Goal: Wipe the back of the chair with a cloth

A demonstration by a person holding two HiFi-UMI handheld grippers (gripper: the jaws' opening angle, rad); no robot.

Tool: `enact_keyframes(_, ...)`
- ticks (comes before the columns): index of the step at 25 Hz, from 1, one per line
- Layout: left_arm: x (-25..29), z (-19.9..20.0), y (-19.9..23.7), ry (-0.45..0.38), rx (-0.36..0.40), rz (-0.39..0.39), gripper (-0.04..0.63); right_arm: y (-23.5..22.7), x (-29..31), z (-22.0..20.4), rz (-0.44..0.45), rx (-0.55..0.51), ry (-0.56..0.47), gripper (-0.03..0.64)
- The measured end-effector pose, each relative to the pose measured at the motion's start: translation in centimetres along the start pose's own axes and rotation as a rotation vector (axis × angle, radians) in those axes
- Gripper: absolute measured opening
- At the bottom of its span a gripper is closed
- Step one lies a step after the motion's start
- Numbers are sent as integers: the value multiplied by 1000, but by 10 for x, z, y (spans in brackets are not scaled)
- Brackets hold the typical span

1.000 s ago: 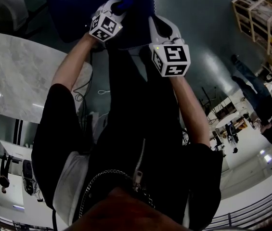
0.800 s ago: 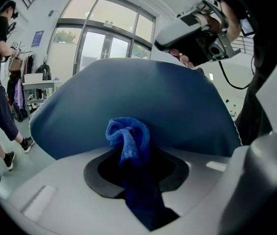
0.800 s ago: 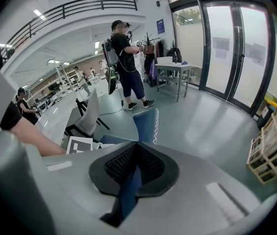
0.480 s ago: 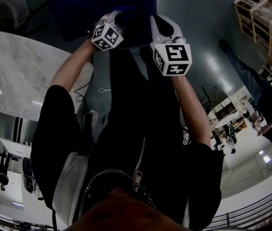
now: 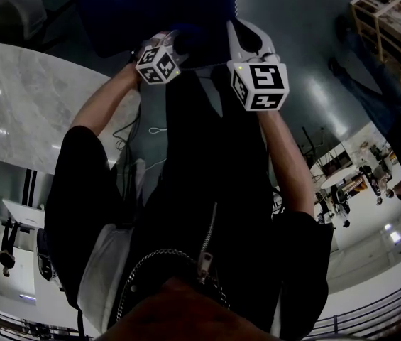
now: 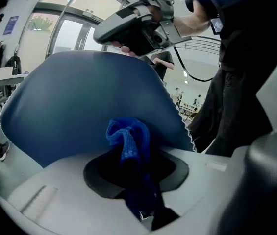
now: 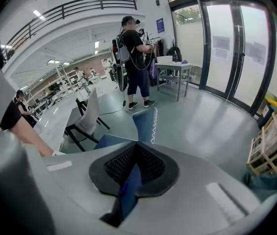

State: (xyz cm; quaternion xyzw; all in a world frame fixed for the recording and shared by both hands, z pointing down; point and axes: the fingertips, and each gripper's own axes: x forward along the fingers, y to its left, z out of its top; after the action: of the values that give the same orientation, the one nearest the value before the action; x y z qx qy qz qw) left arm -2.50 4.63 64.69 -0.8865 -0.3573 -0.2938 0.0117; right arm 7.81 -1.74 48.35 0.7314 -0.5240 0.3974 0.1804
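Currently left tool [image 6: 137, 177] clamps blue cloth [image 6: 127, 137] against chair back [image 6: 69, 106]; right tool [image 7: 134, 169] pinches its edge.

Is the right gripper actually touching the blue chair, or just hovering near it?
Touching. The right gripper view shows the right gripper closed on the thin blue edge of the chair, with no gap on either side.

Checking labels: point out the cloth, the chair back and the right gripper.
cloth [image 6: 127, 140]: left gripper view, bunched blue fold past the jaws.
chair back [image 6: 74, 106]: left gripper view, middle of its blue surface.
right gripper [image 7: 134, 156]: right gripper view, between its jaws, shut on the chair back's edge.
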Motion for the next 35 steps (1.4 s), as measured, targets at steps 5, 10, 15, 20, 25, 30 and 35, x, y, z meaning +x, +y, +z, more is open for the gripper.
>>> enact_keyframes(5,-3,-9,-23,29,54,-106,117,-3,-3,-3,-7,-2,2,3)
enact_keyframes(10,-9,-16,-41,51,40,-184,117,0,-2,-4,-4,-1,4,3)
enact_keyframes(15,-19,-15,-24,29,26,-159,116,0,-3,-1,-1,-5,-1,3)
enact_keyframes(20,-35,-13,52,-14,-55,44,115,0,-2,0,-1,-4,-3,3)
enact_keyframes(25,-54,-17,143,-48,-108,321,116,3,-1,7,15,-20,-23,3)
enact_keyframes(30,-79,-23,220,-96,-218,558,116,7,2,11,23,-15,-34,3)
enact_keyframes(35,-98,-33,270,-146,-385,747,117,14,2,19,38,-4,-60,3)
